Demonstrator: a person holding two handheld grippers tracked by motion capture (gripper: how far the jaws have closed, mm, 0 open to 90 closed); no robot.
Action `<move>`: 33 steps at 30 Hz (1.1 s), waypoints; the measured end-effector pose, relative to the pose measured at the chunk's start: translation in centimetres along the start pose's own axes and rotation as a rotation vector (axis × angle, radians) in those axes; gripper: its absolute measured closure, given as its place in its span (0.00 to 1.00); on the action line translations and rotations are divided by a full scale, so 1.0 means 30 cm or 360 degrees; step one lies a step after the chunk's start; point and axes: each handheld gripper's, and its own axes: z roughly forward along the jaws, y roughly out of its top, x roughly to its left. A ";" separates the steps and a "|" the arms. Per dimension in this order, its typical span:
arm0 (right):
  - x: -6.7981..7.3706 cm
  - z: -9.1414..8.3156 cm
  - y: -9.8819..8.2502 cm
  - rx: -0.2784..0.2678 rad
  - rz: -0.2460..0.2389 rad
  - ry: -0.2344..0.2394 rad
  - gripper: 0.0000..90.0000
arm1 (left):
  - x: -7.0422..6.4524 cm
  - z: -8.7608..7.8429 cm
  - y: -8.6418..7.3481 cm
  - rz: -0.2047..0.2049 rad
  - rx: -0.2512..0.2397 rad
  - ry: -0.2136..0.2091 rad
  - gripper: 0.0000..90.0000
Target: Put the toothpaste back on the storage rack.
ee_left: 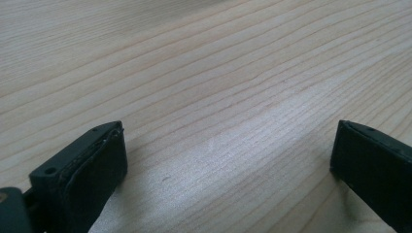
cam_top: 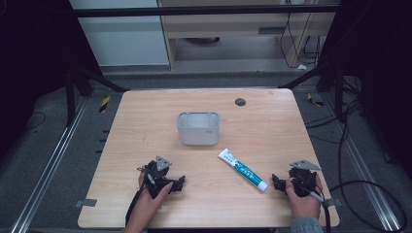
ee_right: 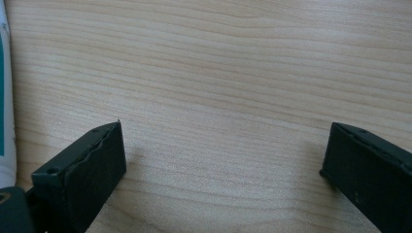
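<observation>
A person's hands rest two grippers on the near part of a light wooden desk (cam_top: 145, 121). The left gripper (cam_top: 176, 183) sits near left, the right gripper (cam_top: 277, 182) near right; each has its jaws spread wide with nothing between them. A white and teal toothpaste tube (cam_top: 242, 169) lies just left of the right gripper. A grey plastic container (cam_top: 197, 127) stands mid-desk, farther away.

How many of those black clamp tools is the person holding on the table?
2. The left gripper is in the hand near the table's front left; the right gripper is at the front right, beside the toothpaste tube. Both have jaws wide apart.
</observation>
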 end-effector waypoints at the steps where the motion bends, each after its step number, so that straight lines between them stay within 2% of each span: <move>1: 0.000 0.000 0.000 0.0000 0.0000 0.0000 0.02 | 0.000 0.000 0.000 -0.0001 0.0000 0.0000 0.00; 20: 0.001 -0.001 0.000 0.0001 -0.0001 0.0003 0.02 | 0.000 0.000 0.000 0.0000 0.0000 0.0000 0.00; 33: 0.005 -0.001 0.000 0.0002 -0.0040 0.0035 0.03 | -0.002 0.000 -0.001 0.0002 -0.0003 -0.0004 0.00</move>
